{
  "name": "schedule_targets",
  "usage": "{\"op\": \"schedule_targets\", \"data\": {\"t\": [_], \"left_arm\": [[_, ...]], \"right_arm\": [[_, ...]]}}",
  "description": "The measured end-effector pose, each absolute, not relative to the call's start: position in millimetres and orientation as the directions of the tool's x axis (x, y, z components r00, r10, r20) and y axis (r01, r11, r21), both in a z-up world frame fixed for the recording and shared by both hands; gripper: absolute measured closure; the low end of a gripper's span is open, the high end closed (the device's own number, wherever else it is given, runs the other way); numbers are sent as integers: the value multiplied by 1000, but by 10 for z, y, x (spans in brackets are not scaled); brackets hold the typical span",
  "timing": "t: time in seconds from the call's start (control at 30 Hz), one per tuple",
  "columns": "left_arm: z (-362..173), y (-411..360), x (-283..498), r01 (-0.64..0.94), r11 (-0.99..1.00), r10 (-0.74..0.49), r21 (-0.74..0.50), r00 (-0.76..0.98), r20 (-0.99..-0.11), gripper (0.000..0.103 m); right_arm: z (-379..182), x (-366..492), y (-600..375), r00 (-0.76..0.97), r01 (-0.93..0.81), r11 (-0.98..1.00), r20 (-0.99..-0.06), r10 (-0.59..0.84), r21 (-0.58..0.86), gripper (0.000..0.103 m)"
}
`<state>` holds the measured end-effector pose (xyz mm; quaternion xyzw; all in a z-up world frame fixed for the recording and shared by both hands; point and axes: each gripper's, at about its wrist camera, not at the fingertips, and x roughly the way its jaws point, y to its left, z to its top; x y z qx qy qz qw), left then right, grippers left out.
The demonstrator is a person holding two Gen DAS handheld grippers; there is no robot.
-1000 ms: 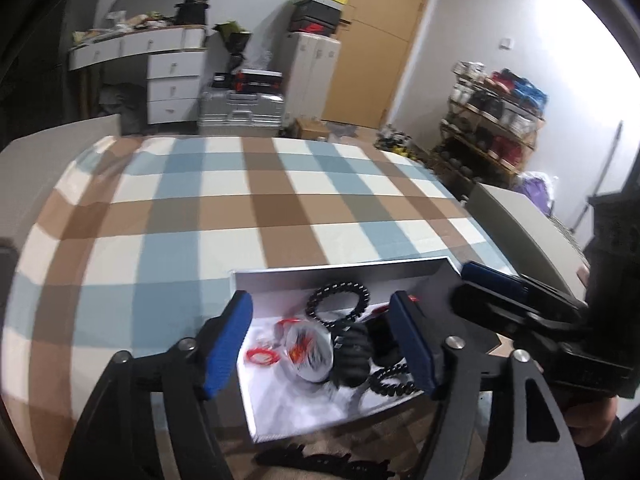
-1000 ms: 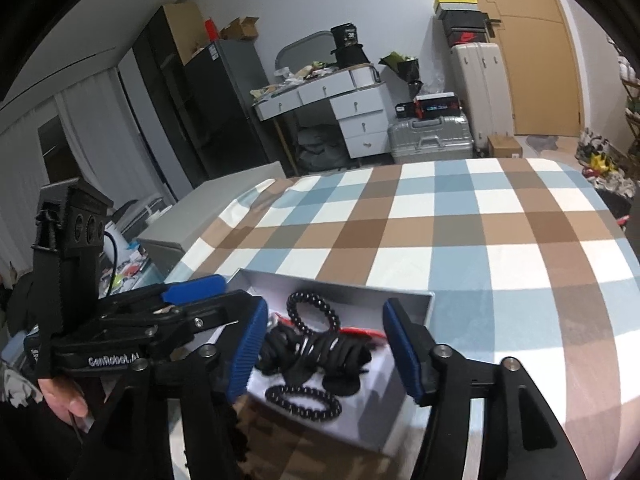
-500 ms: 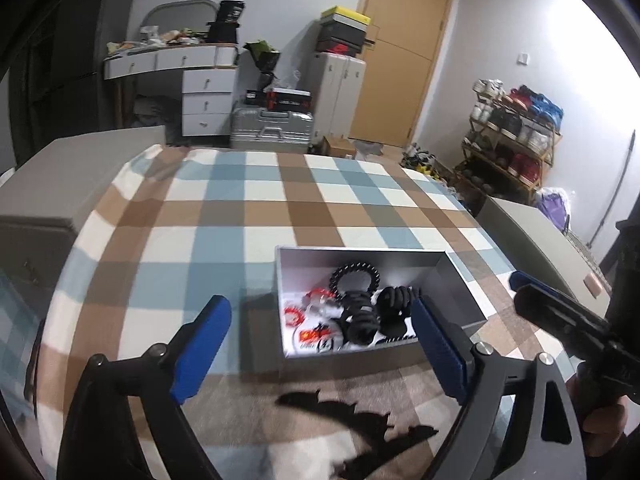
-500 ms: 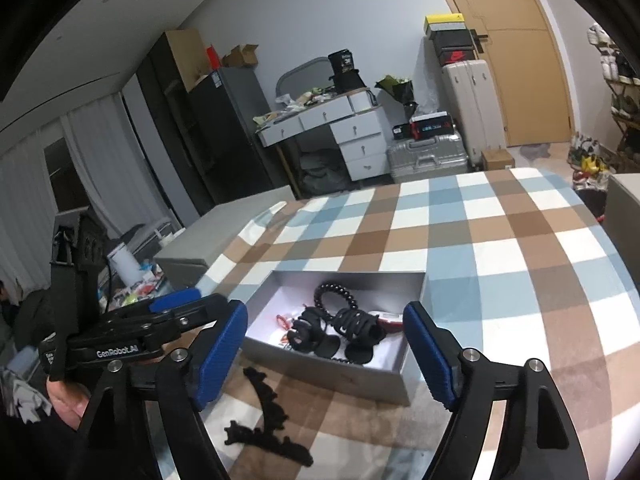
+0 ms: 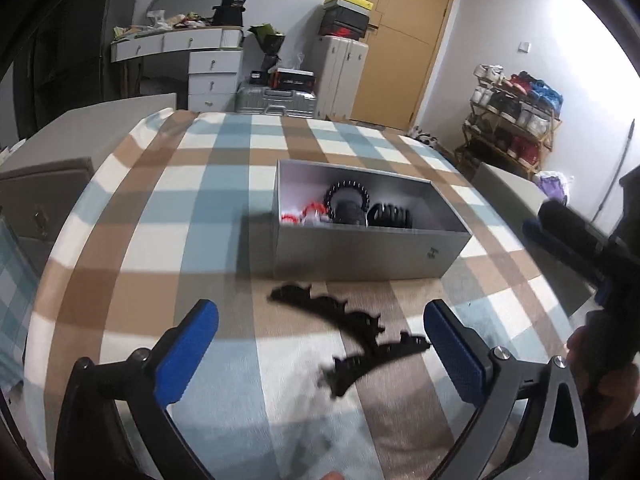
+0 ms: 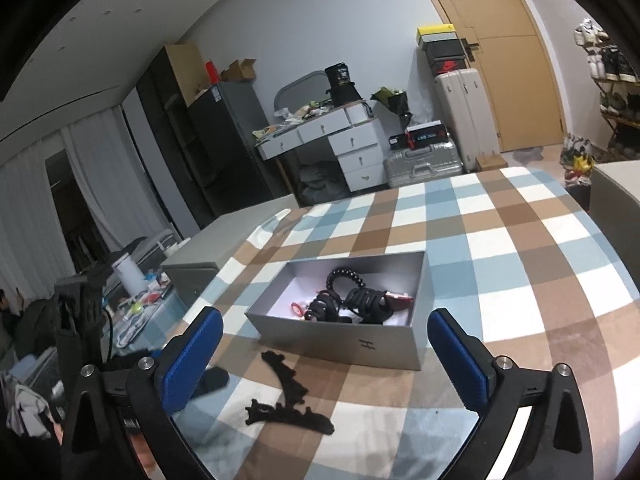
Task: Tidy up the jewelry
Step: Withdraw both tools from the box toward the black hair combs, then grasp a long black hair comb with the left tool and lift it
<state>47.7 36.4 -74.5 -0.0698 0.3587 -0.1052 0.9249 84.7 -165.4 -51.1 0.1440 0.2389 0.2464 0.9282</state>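
Left wrist view
Left gripper (image 5: pixel 320 344): jaws have just been opening and now stand spread wide; nothing between the pads.
Right gripper (image 5: pixel 576 236): seen at the right edge, blurred; its state cannot be told from here.
Jewelry box (image 5: pixel 360 250): grey, open-topped, on the checked tablecloth (image 5: pixel 168 216); inside lie a black bead bracelet (image 5: pixel 346 196), a black coil (image 5: pixel 390 216) and small red pieces (image 5: pixel 304 216).
Black lace piece (image 5: pixel 352 336): outside the box, flat on the cloth between box and jaws, blurred.
Risk: the lace looks thin and limp; a pinch from above may catch the cloth with it, or lift only one end and let it trail.
Risk: the near box wall stands close; a low sweep may push the box.

Right wrist view
Right gripper (image 6: pixel 324 356): jaws have just been opening and now stand spread wide, empty.
Lace position: just in front of the box's near wall, apart from it.
Risk: the black items in the box lie tangled; dropping the lace in may snag them.

Surface and room
Table: covered in blue, brown and white checks.
Background: white drawers (image 6: pixel 356 148), silver suitcase (image 6: pixel 420 162), wooden door (image 6: pixel 508 56), shoe rack (image 5: pixel 516 120).
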Motion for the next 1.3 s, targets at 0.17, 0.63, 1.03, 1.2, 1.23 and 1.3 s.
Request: {"op": "schedule_targets", "data": {"t": [0.17, 0.63, 1.03, 1.2, 1.23, 1.3], "left_arm": [[-816, 247, 388, 109, 978, -199, -176, 724, -661, 3], [-1028, -101, 496, 58, 989, -142, -136, 634, -760, 3], [-1122, -352, 560, 32, 999, -53, -43, 592, -804, 3], [-1148, -434, 594, 38, 999, -20, 3, 578, -816, 3], [-1158, -447, 608, 34, 999, -11, 10, 573, -819, 3], [-1187, -438, 625, 30, 1000, -9, 9, 558, -830, 3]], "right_arm": [[-564, 725, -1668, 771, -386, 847, -376, 514, 366, 0], [-800, 618, -2027, 785, -305, 851, -393, 478, 426, 0], [-931, 616, -2249, 781, -293, 818, -370, 504, 496, 0], [-954, 603, -2272, 778, -297, 813, -368, 510, 501, 0], [-957, 594, -2274, 778, -298, 814, -368, 510, 498, 0], [-953, 587, -2260, 779, -302, 819, -369, 507, 487, 0]]}}
